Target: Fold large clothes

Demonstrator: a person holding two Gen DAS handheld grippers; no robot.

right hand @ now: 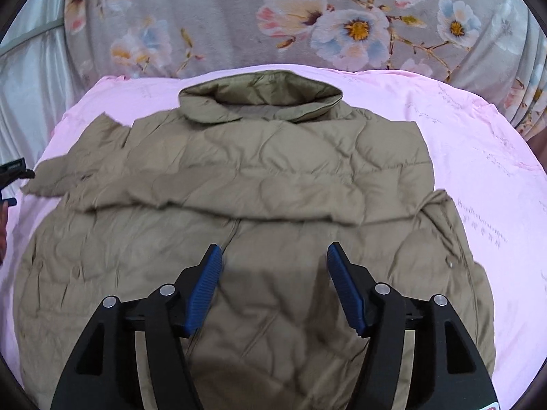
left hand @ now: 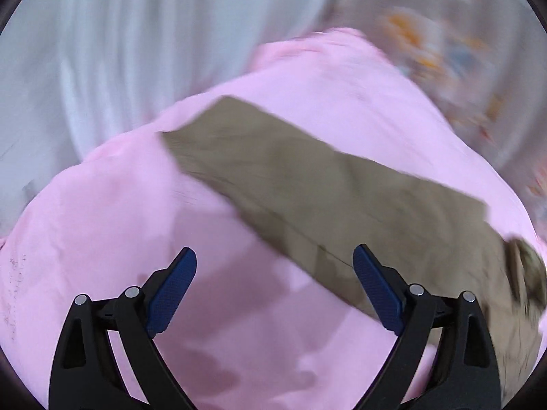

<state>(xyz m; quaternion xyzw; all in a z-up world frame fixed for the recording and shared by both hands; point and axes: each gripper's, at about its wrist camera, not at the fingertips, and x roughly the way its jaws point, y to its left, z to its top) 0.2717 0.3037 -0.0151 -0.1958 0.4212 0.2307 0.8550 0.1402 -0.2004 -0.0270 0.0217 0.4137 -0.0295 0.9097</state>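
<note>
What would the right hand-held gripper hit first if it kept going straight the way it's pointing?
Most likely the khaki quilted jacket. The right hand-held gripper points down at the jacket's lower front panel, jaws open and empty, with nothing between them and the fabric. How far off it is remains unclear.

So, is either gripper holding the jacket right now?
No. Left gripper and right gripper have open, empty jaws above the khaki quilted jacket.

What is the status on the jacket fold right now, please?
Both grippers open, left and right, holding nothing. Tan jacket flat on pink sheet, sleeves folded across the chest. Nothing in the way.
</note>
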